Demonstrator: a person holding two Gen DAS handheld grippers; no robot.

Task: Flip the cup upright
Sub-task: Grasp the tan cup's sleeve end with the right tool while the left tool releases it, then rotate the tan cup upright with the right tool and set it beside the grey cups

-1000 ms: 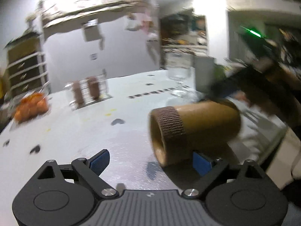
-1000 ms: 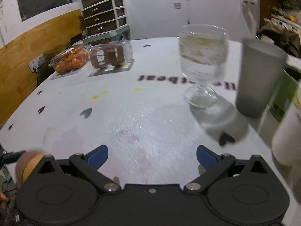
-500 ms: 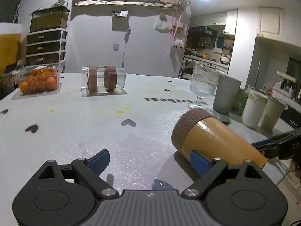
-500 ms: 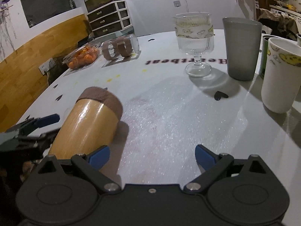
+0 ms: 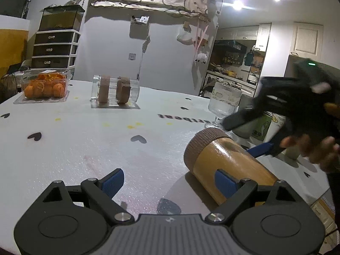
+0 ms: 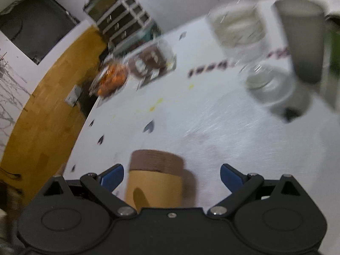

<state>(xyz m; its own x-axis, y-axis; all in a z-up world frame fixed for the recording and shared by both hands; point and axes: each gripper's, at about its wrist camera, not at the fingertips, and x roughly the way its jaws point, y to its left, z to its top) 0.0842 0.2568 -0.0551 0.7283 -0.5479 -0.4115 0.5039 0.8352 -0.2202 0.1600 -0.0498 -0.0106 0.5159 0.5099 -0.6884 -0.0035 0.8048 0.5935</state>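
A tan cup [image 5: 229, 165] with a brown ribbed band at one end lies on its side on the white table [image 5: 85, 144]. My left gripper [image 5: 169, 180] is open and empty; the cup lies just beyond its right finger. My right gripper [image 6: 171, 174] is open, tilted, and straddles the cup [image 6: 155, 182], which lies between its fingers nearer the left one, apart from both pads. In the left wrist view the right gripper [image 5: 250, 136] hovers above the cup's far end, held by a hand.
A stemmed glass [image 5: 225, 104] [image 6: 244, 40], a grey tumbler [image 6: 303, 42] and paper cups [image 5: 274, 125] stand at the right. A clear jar [image 5: 115, 91] lying on its side and a box of oranges [image 5: 44, 87] sit at the far side. The table edge is near right.
My right gripper has swung over the cup from its far end and tilted; the cup now lies between its fingers. The cup and my left gripper have barely moved.
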